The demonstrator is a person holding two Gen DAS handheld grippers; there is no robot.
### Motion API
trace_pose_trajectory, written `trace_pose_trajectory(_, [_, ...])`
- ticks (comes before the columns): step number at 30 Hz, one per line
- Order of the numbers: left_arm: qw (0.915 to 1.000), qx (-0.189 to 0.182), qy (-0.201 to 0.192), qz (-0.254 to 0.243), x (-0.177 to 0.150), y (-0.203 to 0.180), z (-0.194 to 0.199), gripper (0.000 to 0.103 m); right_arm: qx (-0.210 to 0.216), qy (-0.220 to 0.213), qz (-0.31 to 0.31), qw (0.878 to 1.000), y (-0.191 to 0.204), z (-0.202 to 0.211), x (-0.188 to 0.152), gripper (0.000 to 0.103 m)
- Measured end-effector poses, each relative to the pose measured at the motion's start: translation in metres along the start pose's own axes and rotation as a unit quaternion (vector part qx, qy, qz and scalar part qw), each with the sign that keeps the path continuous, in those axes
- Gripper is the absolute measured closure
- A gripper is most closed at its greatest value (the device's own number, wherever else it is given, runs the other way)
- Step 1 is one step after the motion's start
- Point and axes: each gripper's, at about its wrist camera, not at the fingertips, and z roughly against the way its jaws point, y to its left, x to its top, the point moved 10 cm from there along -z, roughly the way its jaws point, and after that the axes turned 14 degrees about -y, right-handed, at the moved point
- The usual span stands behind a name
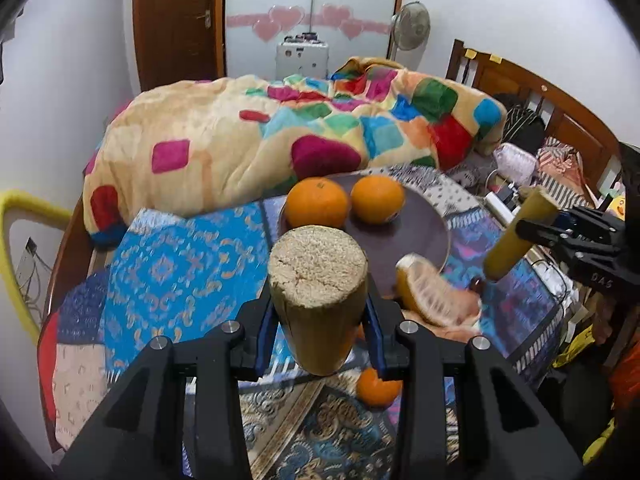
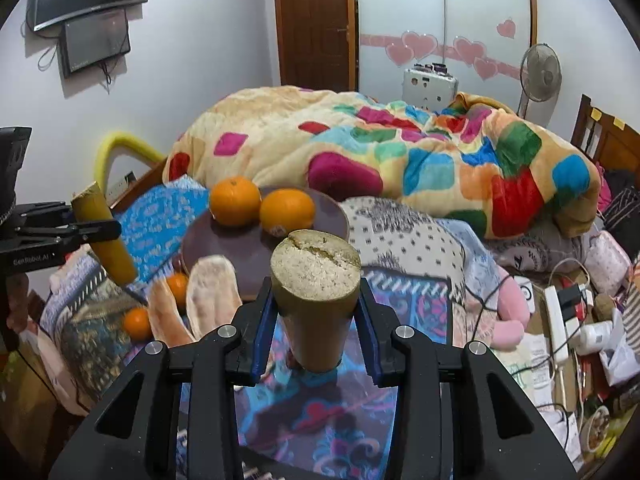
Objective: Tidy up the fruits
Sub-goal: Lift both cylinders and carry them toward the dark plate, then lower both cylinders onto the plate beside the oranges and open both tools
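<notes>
Two oranges (image 1: 317, 203) (image 1: 377, 199) sit on a dark purple plate (image 1: 416, 236) on the patterned cloth; they also show in the right wrist view (image 2: 235, 201) (image 2: 287, 207) on the plate (image 2: 224, 248). My left gripper (image 1: 320, 312) is shut on a tan cylinder stick (image 1: 318, 280), just before the plate. My right gripper (image 2: 316, 312) is shut on a like stick (image 2: 316, 276). Peeled citrus halves (image 1: 432, 292) (image 2: 208, 292) lie at the plate's near edge. Small oranges (image 1: 378, 386) (image 2: 137, 322) (image 2: 178, 285) lie on the cloth.
A bed with a colourful quilt (image 1: 280, 136) rises behind the plate. Cables, a power strip (image 2: 558, 320) and clutter fill the right side. A yellow padded bar (image 1: 16, 232) stands at the left. The other gripper shows in each view (image 1: 576, 240) (image 2: 48, 236).
</notes>
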Motion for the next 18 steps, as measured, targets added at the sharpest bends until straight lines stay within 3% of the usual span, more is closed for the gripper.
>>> trace_pose_trajectory(18, [0.9998, -0.019, -0.006, -0.002, 0.025, -0.027, -0.053, 0.065, 0.028, -0.023, 0.000, 0.999, 0.019, -0.032, 0.031, 0.069])
